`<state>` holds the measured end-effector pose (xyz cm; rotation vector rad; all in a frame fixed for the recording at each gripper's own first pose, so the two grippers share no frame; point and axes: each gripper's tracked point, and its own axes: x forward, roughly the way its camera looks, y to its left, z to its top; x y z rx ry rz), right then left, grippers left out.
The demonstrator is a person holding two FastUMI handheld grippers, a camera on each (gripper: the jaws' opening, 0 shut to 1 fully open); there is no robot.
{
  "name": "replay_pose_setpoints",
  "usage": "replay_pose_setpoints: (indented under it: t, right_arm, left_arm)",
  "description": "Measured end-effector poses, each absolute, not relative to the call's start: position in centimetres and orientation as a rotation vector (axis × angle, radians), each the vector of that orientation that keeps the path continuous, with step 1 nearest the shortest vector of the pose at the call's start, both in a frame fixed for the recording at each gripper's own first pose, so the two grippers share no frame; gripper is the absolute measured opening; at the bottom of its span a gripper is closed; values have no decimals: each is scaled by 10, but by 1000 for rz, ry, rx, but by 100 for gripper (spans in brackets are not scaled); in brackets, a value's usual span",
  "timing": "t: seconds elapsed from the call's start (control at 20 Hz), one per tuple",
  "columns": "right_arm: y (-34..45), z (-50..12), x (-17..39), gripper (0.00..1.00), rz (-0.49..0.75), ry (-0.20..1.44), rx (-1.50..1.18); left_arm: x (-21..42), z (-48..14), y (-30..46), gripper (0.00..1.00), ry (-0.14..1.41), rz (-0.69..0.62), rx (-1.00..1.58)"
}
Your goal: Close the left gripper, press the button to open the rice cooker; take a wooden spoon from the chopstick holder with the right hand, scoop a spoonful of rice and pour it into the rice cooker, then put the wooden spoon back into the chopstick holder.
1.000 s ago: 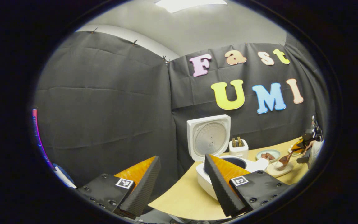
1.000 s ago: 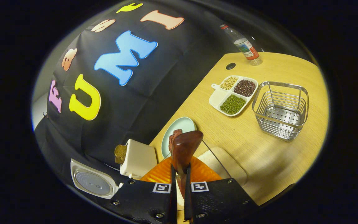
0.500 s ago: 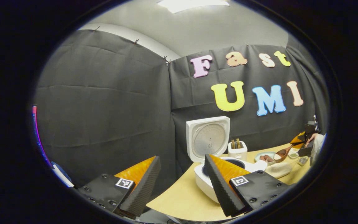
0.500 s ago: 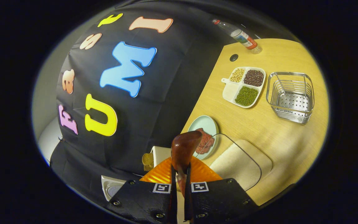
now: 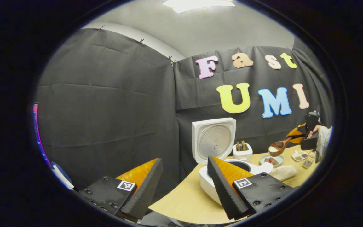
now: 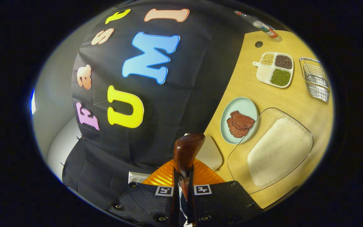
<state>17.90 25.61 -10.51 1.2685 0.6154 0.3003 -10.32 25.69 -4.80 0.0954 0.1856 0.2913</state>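
Right gripper (image 6: 181, 184) clamped the stiff, light wooden spoon (image 5: 278, 147) by its handle, rice-laden, right of the rice cooker (image 5: 214, 148); left gripper (image 5: 184, 186) gaped.

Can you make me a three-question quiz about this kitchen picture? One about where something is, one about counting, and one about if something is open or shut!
1. Where is the wooden spoon?
A. Lying on the table
B. Held up in the air by the right hand-held gripper
C. Standing in the metal basket

2. How many sections of the divided dish hold beans?
A. One
B. Three
C. Five

3. What state is the rice cooker lid in?
A. Standing open
C. Taken off and lying on the table
B. Shut tight

Answers:
1. B: the left gripper view shows the spoon raised above the table, with the right hand-held gripper clamped on its handle.
2. B: the right gripper view shows pale, dark and green beans in three sections; the fourth looks bare.
3. A: the lid stands upright behind the pot.
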Motion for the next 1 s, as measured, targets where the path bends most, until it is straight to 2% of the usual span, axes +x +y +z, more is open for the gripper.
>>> replay_pose_setpoints:
  t: [0.45,1.0]
  right_arm:
    - [390,-100,155,9,486,739,1184]
    - [499,-143,122,9,569,864,961]
  left_arm:
    - [-126,-49,287,98,194,352,96]
    - [-154,-56,304,100,212,415,76]
